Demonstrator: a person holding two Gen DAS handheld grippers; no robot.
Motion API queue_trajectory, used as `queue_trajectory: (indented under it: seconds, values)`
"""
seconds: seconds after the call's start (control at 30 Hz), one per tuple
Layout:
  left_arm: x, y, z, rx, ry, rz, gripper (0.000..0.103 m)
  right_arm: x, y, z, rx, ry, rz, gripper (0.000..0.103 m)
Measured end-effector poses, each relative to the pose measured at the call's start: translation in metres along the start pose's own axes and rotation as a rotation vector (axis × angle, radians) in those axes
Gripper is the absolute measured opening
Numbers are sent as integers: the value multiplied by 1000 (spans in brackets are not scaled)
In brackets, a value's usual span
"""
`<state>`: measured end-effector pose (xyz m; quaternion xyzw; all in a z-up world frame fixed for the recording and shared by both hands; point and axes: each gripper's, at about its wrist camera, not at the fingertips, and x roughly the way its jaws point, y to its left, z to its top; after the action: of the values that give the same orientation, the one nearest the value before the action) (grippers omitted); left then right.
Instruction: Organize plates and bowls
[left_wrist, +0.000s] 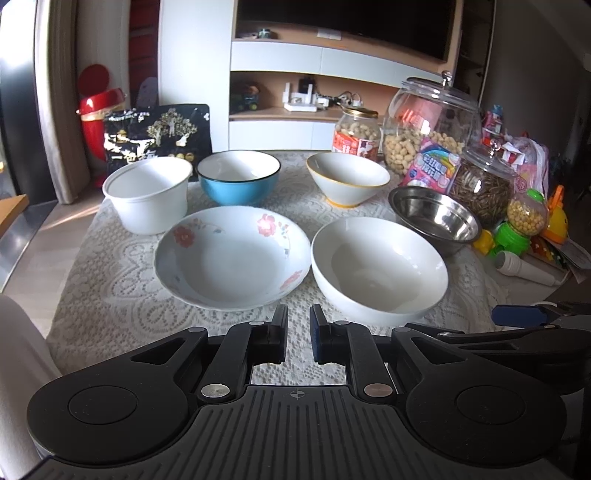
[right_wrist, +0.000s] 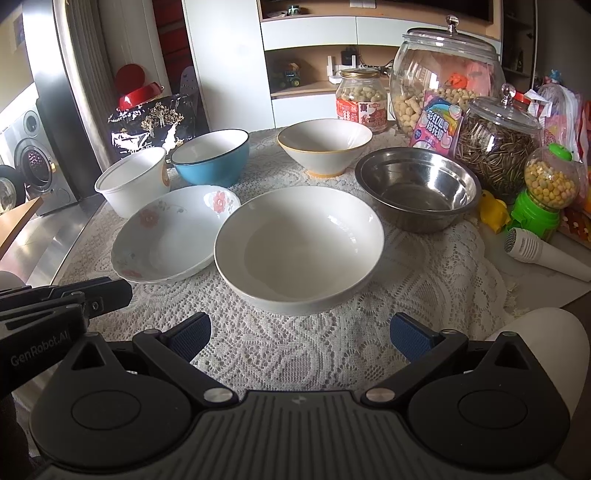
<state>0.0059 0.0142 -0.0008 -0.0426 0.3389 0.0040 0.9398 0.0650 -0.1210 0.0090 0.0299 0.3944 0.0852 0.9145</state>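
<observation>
Bowls fill the lace-covered table: a plain white bowl and a floral dish side by side in the near row, with a white plastic tub, a blue bowl, a yellow-rimmed bowl and a steel bowl behind them, all upright. The left gripper hangs above the cloth just short of the gap between the floral dish and the plain white bowl, its jaws drawn nearly together with only a thin slit of lace between them and nothing held. The right gripper has its blue pads spread wide and empty, facing the plain white bowl without touching it. Only the right wrist view shows a washing machine at the far left and the white microphone whole on the table edge; the left wrist view alone shows the dark television above the shelves. Each view catches the other gripper at its edge. Snack jars crowd the table's right side.
</observation>
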Motion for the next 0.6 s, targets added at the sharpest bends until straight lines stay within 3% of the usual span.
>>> queue_trajectory:
  seconds: [0.6]
  values:
    - [-1, -3, -4, 19, 8, -13, 16, -4, -4, 2, 24, -23, -13, 103]
